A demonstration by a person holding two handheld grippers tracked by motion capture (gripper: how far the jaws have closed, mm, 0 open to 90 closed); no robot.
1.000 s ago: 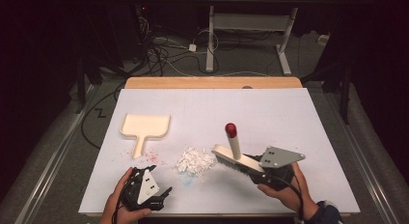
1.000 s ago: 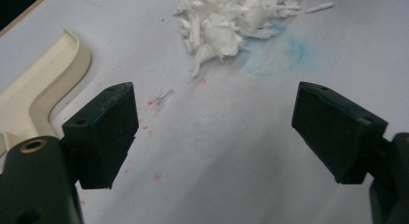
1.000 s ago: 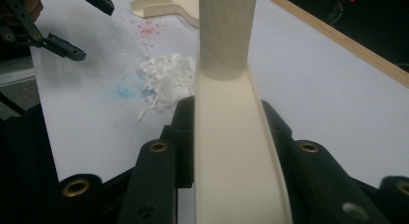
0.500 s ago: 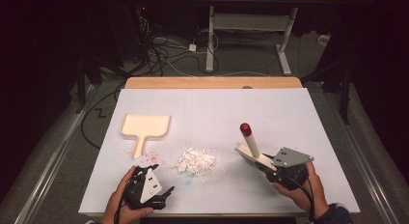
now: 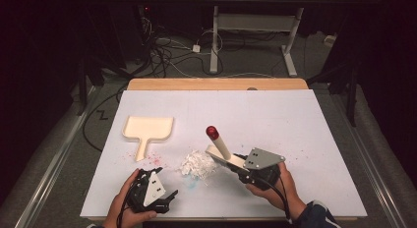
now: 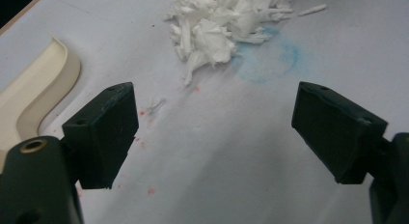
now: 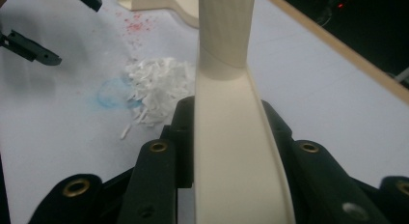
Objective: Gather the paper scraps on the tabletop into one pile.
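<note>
White paper shreds [image 5: 196,164] lie heaped near the front middle of the worktop [image 5: 275,115], beside a faint blue ring stain. The right tool [image 5: 235,162] is clamped on the flat cream head of a small brush [image 5: 220,148], whose cream handle with its red tip slants up and away; in the right gripper view the jaws press against both sides of the head. The brush head sits just at the right edge of the heap, touching it or very nearly so.

The left tool [image 5: 162,199] rests low at the front left with its jaws spread wide and nothing between them; in the left gripper view its two black pads frame bare worktop, with the shreds [image 6: 226,26] a little way ahead. A cream dustpan [image 5: 146,130] lies flat to the rear left, well apart from the heap, its handle pointing toward the person and red specks scattered around it.

By the look of it, the sweeping step is in hand: the brush is set to gather the shreds, but the dustpan is untouched. Next, the left tool would need to take the dustpan by its handle and bring its open lip against the left side of the heap, held low and flat. Then the brush can push the shreds across. Light scraps may scatter if the stroke is quick.
</note>
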